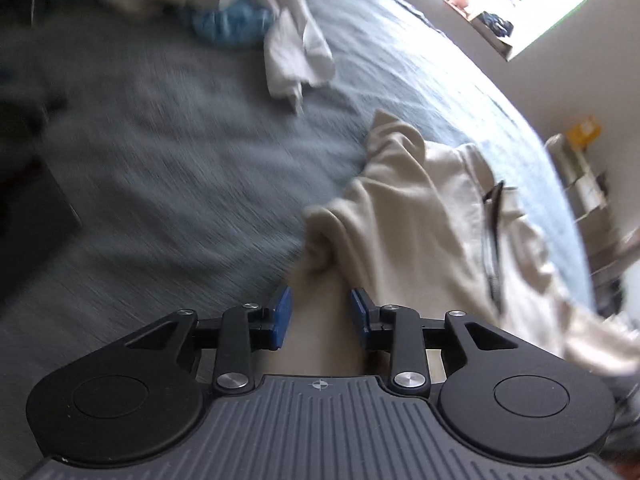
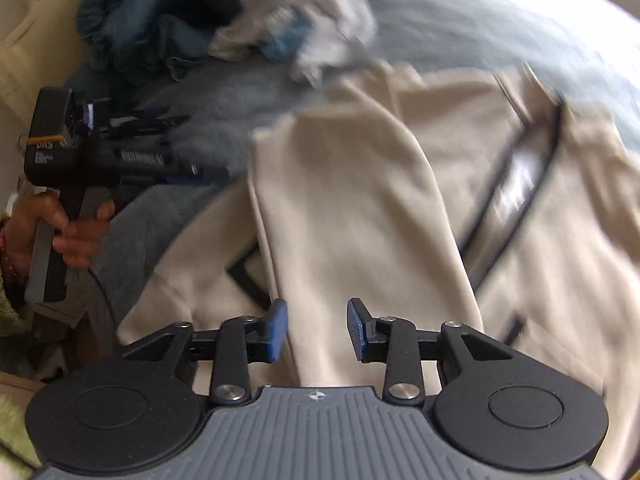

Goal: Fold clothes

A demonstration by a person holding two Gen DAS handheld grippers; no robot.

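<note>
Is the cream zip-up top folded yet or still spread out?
Partly folded: the cream zip-up top lies on the grey bedcover with one panel turned over its front.

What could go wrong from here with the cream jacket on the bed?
The folded sleeve may slide open, since neither the left gripper nor the right gripper pinches cloth. The cream jacket lies near the unsorted pile, so a wide sweep could snag it.

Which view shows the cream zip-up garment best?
The right wrist view: the cream garment fills most of it, dark zipper included, though blurred. The left wrist view catches only its edge, with a folded sleeve end near the camera.
</note>
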